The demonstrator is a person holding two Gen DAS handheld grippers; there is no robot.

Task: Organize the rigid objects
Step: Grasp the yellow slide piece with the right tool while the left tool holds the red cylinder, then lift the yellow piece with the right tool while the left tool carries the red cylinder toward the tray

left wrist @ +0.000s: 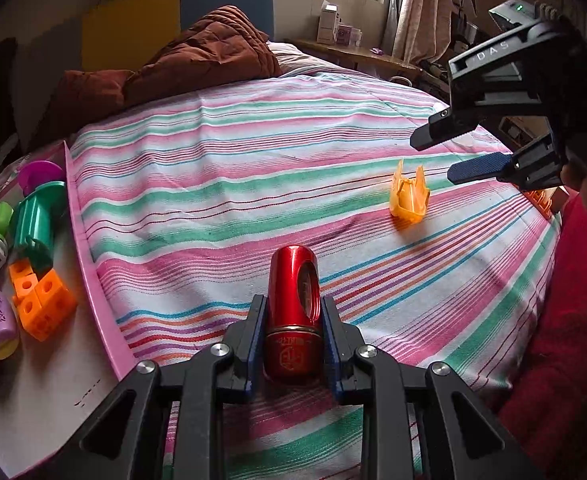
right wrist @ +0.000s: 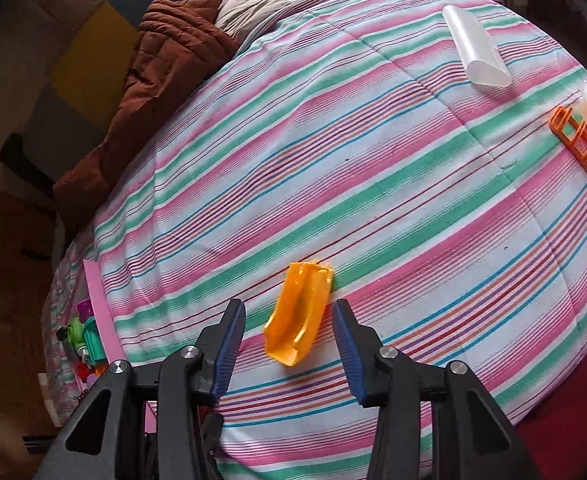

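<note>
Red metal cylinder pinched in left gripper above striped sheet; could slip. Orange plastic piece lay loose between right gripper's spread jaws; risked a nudge.

A bottle stands upright between the jaws of the left gripper, on the bedspread. Ahead of those jaws and to their right lies a scoop, with the right gripper just above and beyond it. Left of the left jaws a tray holds a heap of toys. In the right wrist view the scoop lies between the right gripper's parted jaws, apart from both. Far ahead and right of them lie a tube and a rack. A quilt lies bunched at the far end.
</note>
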